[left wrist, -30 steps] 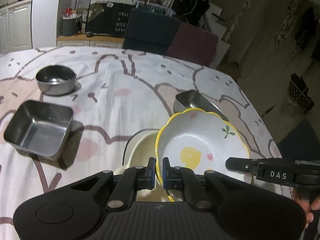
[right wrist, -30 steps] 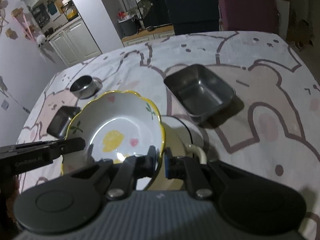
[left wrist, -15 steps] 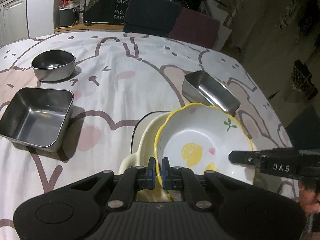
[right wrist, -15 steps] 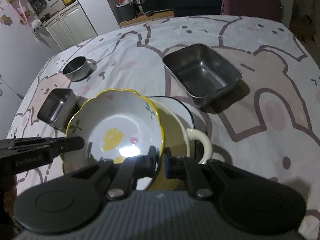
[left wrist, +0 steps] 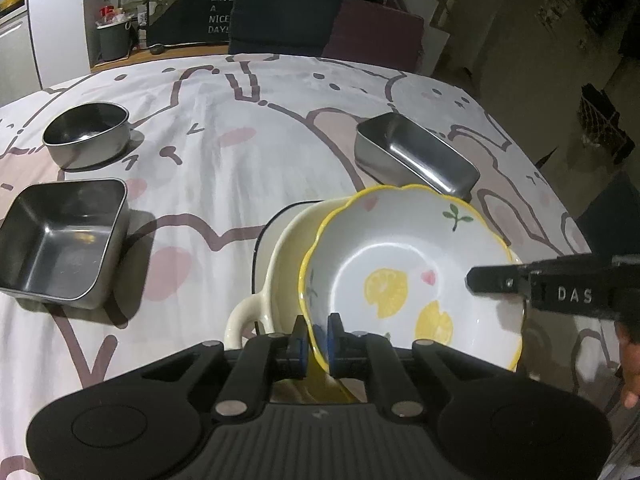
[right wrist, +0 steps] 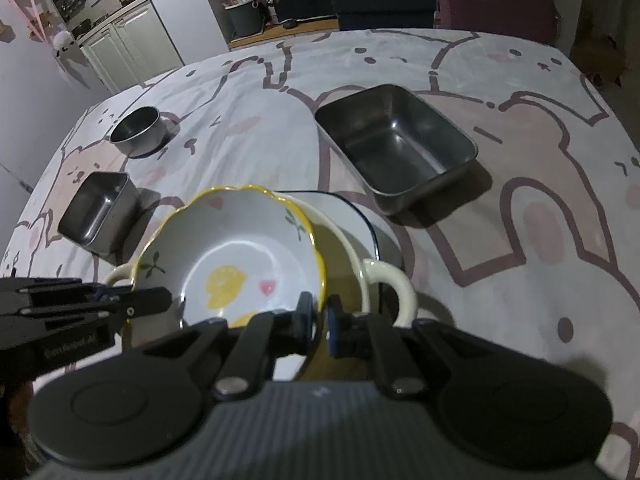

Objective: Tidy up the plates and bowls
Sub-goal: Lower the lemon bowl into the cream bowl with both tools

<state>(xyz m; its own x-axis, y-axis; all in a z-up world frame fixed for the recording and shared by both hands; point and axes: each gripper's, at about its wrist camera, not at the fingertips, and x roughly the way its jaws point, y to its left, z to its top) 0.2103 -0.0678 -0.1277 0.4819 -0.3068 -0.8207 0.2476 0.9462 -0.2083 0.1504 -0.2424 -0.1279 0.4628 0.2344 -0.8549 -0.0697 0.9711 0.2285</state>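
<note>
1. Left tool (left wrist: 318,330): clamped on near rim of lemon-print bowl (left wrist: 408,280).
2. Right tool (right wrist: 318,314): clamped on the opposite rim.
3. Lemon-print bowl: tilted inside cream handled bowl (left wrist: 280,256).
4. Rectangular steel tray (right wrist: 396,148): beyond cream handled bowl, on surface (right wrist: 520,264).

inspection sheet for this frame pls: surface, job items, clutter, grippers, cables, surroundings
Surface: table under a cartoon-print cloth.
Job's things: lemon-print bowl tilted in a cream two-handled dish that sits on a dark-rimmed plate; steel rectangular tray, steel square container and steel round bowl standing apart.
Clutter: nothing seen.
Grippers: left gripper and right gripper each shut on the lemon bowl's rim, at opposite sides.
Cables: nothing seen.
Surroundings: dark chairs behind the table, white cabinets, dim room.
</note>
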